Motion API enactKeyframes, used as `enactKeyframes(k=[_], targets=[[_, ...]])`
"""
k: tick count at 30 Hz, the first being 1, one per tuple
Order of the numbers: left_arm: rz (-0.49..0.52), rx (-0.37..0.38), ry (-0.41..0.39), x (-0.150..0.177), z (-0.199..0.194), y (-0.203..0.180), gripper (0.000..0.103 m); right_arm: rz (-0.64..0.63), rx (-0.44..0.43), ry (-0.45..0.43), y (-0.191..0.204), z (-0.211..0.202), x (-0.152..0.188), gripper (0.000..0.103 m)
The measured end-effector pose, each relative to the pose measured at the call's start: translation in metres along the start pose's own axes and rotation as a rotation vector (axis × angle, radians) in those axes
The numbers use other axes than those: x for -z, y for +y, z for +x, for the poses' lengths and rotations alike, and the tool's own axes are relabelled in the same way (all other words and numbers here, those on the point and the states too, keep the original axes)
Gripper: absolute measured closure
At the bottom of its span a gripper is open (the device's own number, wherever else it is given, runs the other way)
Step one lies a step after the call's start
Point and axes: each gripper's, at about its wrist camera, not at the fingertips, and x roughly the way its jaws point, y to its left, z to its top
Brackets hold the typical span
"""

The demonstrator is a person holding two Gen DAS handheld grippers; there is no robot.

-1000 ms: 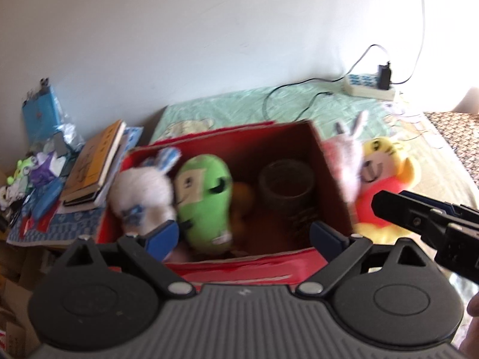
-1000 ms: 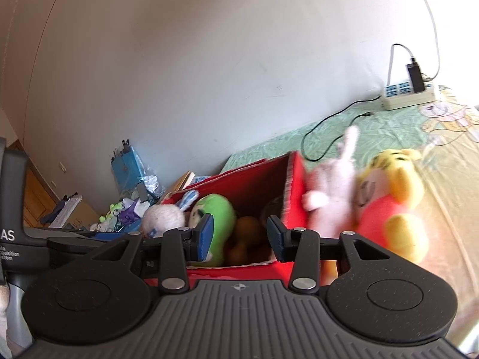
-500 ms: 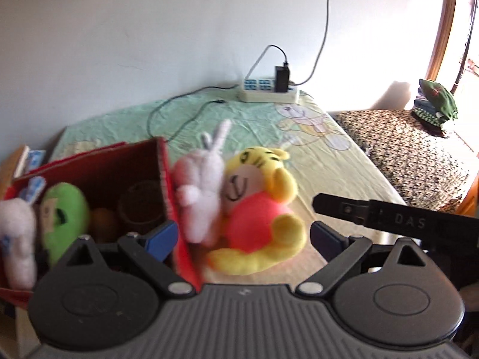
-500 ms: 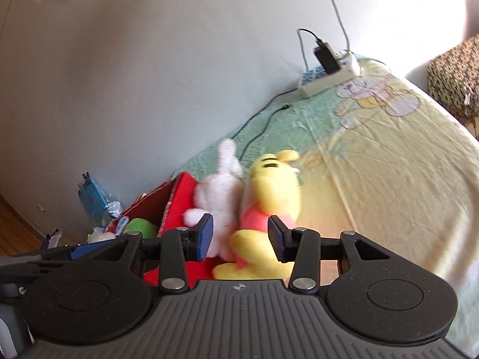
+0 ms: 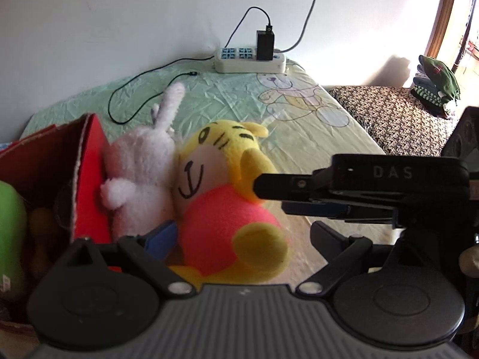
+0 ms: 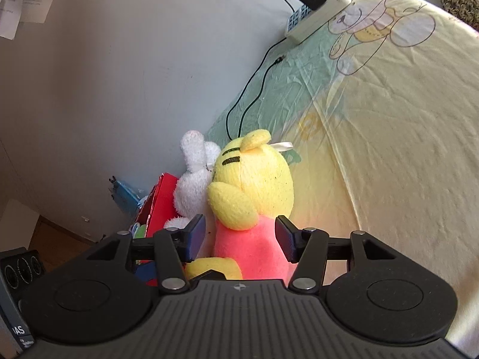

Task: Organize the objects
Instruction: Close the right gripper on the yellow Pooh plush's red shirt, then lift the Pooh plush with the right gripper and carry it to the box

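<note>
A yellow tiger plush [image 5: 221,209] in a pink shirt leans on a white rabbit plush [image 5: 140,173], which rests against the outer side of a red cardboard box [image 5: 86,179]. A green plush [image 5: 9,224] lies inside the box. My left gripper [image 5: 242,236] stands wide open with the tiger's lower body between its fingers. My right gripper [image 6: 239,237] straddles the tiger's pink body [image 6: 251,248] from behind; its jaws are opening and the pads do not visibly press. In the left wrist view the right gripper [image 5: 269,198] reaches in from the right at the tiger's ear.
A bedsheet [image 5: 299,113] with a bear print covers the bed. At the wall lies a power strip [image 5: 250,59] with a charger and a loose cable [image 5: 134,89]. A patterned mattress [image 5: 389,113] with folded clothes [image 5: 434,80] is at the right.
Both views have swung from the red box's inside to the plushes beside it and come closer and lower. The right gripper's jaws have widened around the tiger.
</note>
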Motion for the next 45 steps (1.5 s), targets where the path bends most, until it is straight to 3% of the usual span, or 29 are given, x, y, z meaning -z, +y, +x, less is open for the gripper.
enactKeyframes(k=[4, 11, 17, 28, 36, 45], targets=[[-0.012, -0.023, 0.033, -0.003, 0.021, 0.0, 0.008, 0.006, -0.039, 0.06, -0.008, 0.016, -0.006, 0.046], [-0.057, -0.034, 0.096, -0.002, 0.044, 0.01, 0.018, 0.084, -0.083, 0.126, -0.027, 0.04, -0.01, 0.046], [-0.031, -0.038, 0.096, -0.003, 0.044, -0.001, 0.022, 0.086, -0.098, 0.118, -0.026, 0.035, -0.007, 0.057], [0.054, 0.056, 0.108, 0.015, 0.027, -0.041, 0.025, 0.085, -0.011, 0.038, -0.023, -0.024, 0.021, 0.061], [0.093, 0.166, 0.109, 0.032, 0.008, -0.058, 0.026, 0.08, 0.08, -0.04, -0.009, -0.063, 0.051, 0.061], [0.18, 0.262, -0.006, 0.038, -0.042, -0.048, 0.026, 0.056, 0.135, -0.197, 0.037, -0.089, 0.081, 0.061]])
